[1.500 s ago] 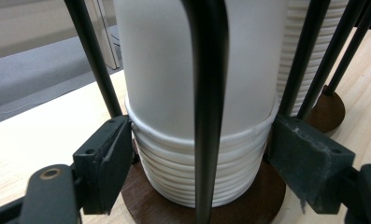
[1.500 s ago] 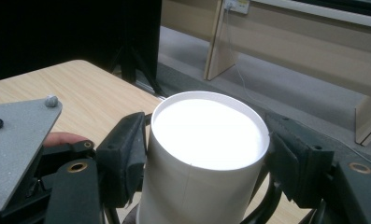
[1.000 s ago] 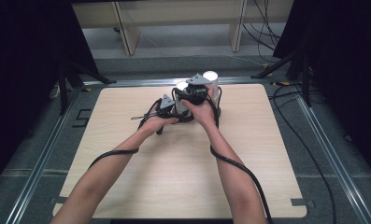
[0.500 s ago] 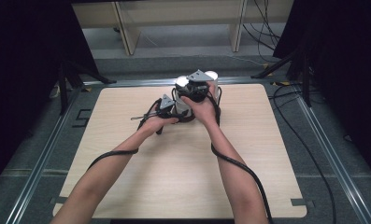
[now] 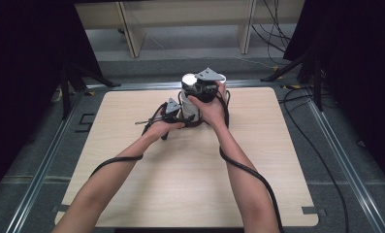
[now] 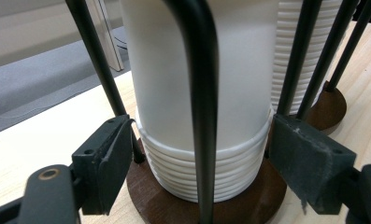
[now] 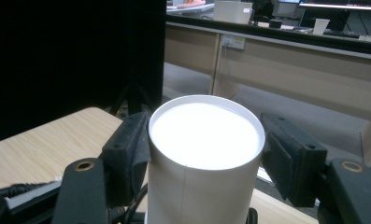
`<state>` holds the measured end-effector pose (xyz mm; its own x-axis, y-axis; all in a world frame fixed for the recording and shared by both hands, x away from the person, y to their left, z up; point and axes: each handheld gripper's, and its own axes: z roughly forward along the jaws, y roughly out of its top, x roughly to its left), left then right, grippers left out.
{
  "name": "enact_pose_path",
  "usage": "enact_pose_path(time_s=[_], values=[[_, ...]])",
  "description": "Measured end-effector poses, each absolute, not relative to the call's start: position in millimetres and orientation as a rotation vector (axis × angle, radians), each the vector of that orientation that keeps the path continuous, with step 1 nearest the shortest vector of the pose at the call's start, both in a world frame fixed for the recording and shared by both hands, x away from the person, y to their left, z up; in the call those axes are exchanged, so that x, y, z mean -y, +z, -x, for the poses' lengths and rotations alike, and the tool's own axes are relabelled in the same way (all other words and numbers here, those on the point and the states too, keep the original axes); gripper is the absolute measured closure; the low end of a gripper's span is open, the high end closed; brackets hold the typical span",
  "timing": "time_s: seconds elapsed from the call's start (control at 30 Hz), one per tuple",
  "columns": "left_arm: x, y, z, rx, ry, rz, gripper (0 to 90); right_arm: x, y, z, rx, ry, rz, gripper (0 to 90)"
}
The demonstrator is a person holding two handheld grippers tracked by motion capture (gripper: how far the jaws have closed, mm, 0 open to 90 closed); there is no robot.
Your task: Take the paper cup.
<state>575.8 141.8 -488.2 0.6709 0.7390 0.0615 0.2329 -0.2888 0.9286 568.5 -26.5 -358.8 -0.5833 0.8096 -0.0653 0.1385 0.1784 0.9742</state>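
right claw (image 7: 205, 154) clamped on a white cup (image 7: 204, 154)
left claw (image 6: 206, 163) is apart around the cup stack (image 6: 204, 172), pads not pressing.

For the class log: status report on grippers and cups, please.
Right gripper shut on top cup. Left gripper astride cup stack, fingers just opening. Rack rods crowd stack.

No readable text, label, brand, number or sign found anywhere.
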Motion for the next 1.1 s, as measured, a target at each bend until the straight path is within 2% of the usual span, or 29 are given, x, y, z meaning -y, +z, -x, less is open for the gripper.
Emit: enact_pose_path(time_s=[0.63,1.1], values=[[-151.1,-469.9,-562.0,-0.761,0.669,-1.844,6.2,33.2,-331.0,-554.6,-1.790,1.493,-0.852,36.1],[-159.4,-445.8,-532.0,-0.740,0.635,-1.818,4.1,50.2,-327.4,-531.5,-1.817,1.539,-0.874,36.1]])
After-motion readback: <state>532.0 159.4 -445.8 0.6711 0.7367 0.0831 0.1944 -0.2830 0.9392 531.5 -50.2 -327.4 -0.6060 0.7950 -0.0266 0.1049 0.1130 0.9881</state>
